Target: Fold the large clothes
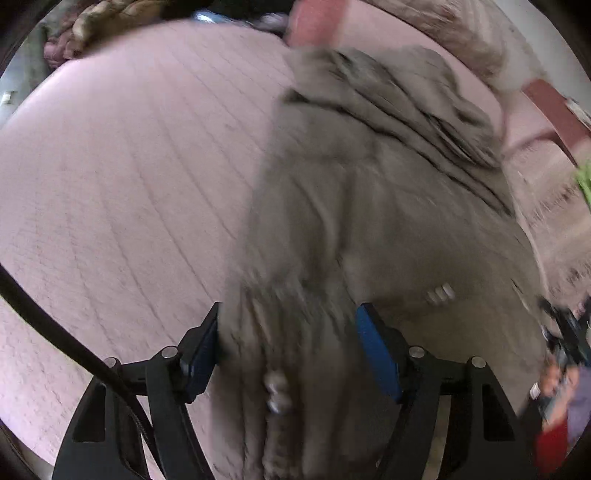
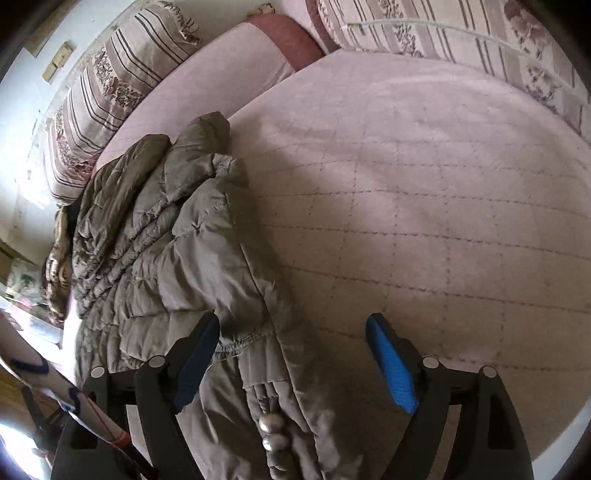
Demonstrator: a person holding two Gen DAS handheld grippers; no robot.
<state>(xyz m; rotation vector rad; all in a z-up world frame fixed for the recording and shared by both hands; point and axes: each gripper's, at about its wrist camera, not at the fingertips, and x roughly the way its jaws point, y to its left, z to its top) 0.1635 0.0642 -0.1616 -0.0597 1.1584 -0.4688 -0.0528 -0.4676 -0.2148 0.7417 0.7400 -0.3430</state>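
A grey-brown quilted jacket (image 1: pixel 369 192) lies crumpled on a pink quilted bed cover (image 1: pixel 129 166); the left wrist view is blurred by motion. My left gripper (image 1: pixel 290 306) points down at it, jaws apart, and the snap-button edge (image 1: pixel 277 391) bulges up between them. The pads do not visibly squeeze the fabric. In the right wrist view the jacket (image 2: pixel 166 229) runs along the left, on the bed cover (image 2: pixel 424 203). My right gripper (image 2: pixel 295 317) stands open over its hem. The silver snaps (image 2: pixel 271 424) lie close to the left finger, and the right pad (image 2: pixel 391 365) is over bare cover.
Striped floral bolsters (image 2: pixel 110 92) (image 2: pixel 443 33) and a maroon cushion (image 2: pixel 284 37) line the bed's far side. A crumpled blanket (image 1: pixel 99 22) lies at the far corner. A hand with a red sleeve (image 1: pixel 550 446) shows at the right edge.
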